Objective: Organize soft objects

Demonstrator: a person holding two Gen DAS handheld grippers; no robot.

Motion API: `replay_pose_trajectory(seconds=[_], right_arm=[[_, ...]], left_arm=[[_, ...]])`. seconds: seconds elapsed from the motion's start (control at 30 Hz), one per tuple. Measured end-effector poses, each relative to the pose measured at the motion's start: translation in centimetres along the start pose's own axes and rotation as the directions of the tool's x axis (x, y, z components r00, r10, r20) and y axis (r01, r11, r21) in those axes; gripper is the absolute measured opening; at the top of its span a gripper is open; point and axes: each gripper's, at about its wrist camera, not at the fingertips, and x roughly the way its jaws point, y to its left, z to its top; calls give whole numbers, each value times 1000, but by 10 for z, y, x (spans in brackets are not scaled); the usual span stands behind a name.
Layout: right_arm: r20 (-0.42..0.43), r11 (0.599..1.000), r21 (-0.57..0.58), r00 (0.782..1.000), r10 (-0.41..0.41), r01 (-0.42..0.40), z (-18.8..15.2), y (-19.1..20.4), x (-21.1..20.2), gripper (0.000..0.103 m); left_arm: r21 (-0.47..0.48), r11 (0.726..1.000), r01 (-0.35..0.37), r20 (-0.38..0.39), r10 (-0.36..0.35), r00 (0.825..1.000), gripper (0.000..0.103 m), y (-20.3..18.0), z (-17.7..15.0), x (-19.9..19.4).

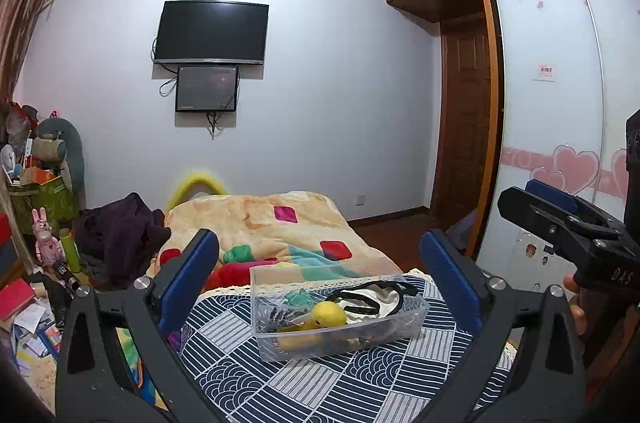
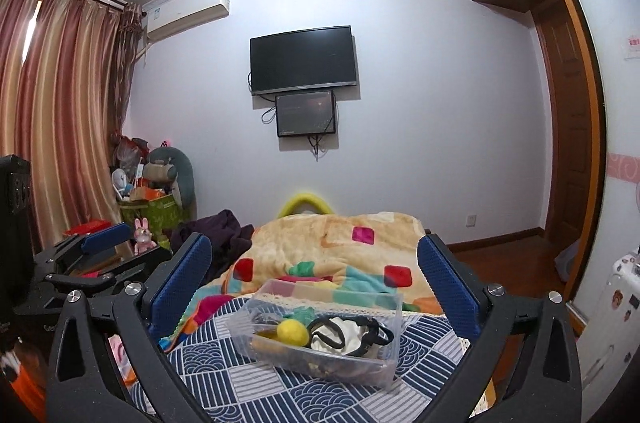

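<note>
Both grippers — left (image 1: pixel 320 275), right (image 2: pixel 314 279) — jaws apart, empty | risk: light bin (image 1: pixel 416 319) tips or slides off bed (image 1: pixel 320 383) if nudged

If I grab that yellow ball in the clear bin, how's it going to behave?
The yellow ball looks fuzzy, like felt or wool, so it is probably light and would likely squash a little between the jaws rather than slip. Being round, it may roll if nudged, though the clear bin walls and the black-and-white fabric item beside it should stop it.
</note>
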Motion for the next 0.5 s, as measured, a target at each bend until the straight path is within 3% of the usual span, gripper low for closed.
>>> replay_pose_trajectory(seconds=[0.5], right_arm=[[-16, 1000, 18, 1000, 0, 1, -7, -3, -2, 103]], left_arm=[[8, 1000, -10, 0, 10, 1000, 102, -1, -3, -1]])
